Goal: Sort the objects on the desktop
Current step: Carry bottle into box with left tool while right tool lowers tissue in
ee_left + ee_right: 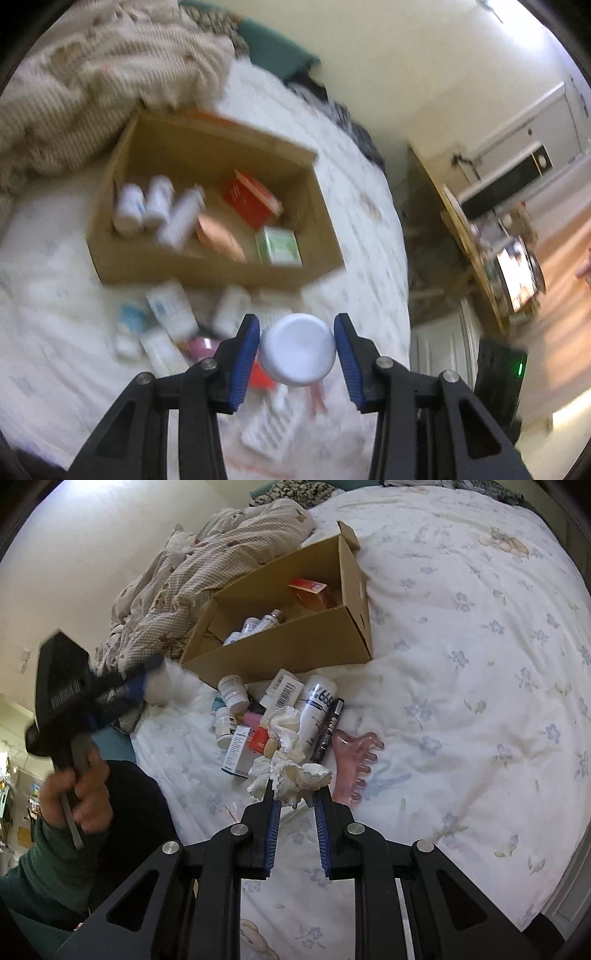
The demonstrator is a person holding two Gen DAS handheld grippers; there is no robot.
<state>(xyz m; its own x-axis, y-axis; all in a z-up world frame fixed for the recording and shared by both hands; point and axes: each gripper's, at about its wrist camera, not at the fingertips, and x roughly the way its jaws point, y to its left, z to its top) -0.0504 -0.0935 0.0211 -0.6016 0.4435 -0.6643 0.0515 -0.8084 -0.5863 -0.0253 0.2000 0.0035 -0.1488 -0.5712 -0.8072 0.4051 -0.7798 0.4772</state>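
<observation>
On the bed (pixel 461 635) the cardboard box (pixel 295 642) sits ahead of me, a rumpled quilt (pixel 192 576) behind it on its left. Bottles (pixel 147 206) lie in the box's left part, cartons (pixel 255 203) to their right. A heap of bottles and packets (pixel 273 712) lies between the box and my grippers.

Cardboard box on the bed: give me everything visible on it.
The cardboard box is plain brown corrugated card, open-topped, one flap up at its far end. It sits on the floral bedsheet, a crumpled checked blanket against its far side. Inside lie several white bottles, a red carton, a peach packet and a green-and-white carton. More loose items are piled on the sheet along its near wall. Neither tool touches it.
</observation>
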